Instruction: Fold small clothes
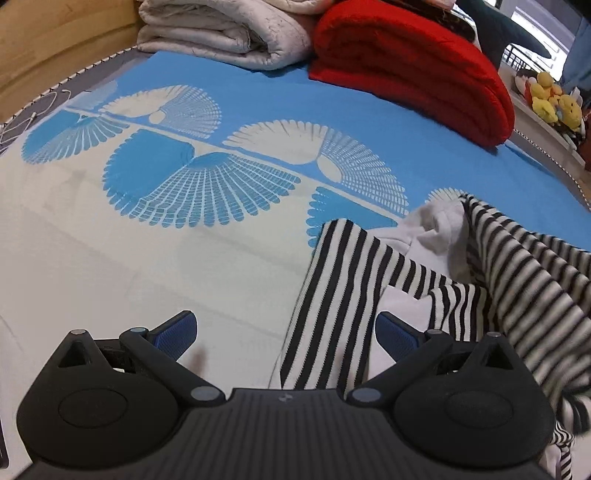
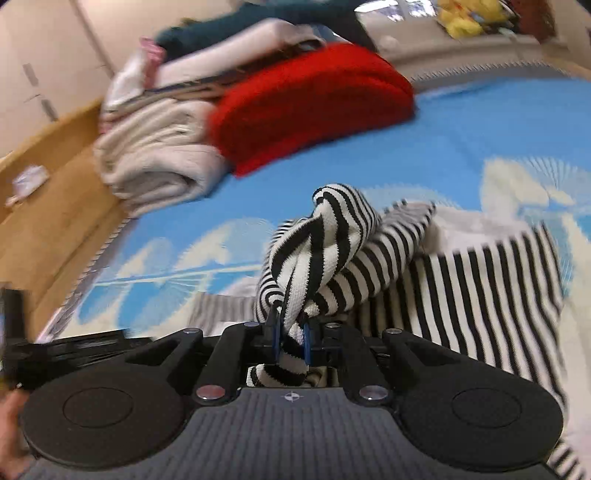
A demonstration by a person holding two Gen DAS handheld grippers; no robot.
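Note:
A small black-and-white striped garment (image 1: 491, 273) lies rumpled on the blue and cream bed cover (image 1: 184, 236), with a white inner part (image 1: 439, 229) showing. My left gripper (image 1: 286, 332) is open, low over the cover, with a striped edge (image 1: 328, 302) lying between its blue pads. My right gripper (image 2: 290, 338) is shut on a bunched, twisted fold of the striped garment (image 2: 325, 251) and holds it lifted above the cover. The rest of the garment (image 2: 491, 295) trails to the right.
A folded red blanket (image 1: 410, 66) and a folded cream quilt (image 1: 221, 29) sit at the far side of the bed. A wooden bed frame (image 2: 48, 206) runs along the left. Yellow plush toys (image 1: 554, 99) sit on a shelf at right.

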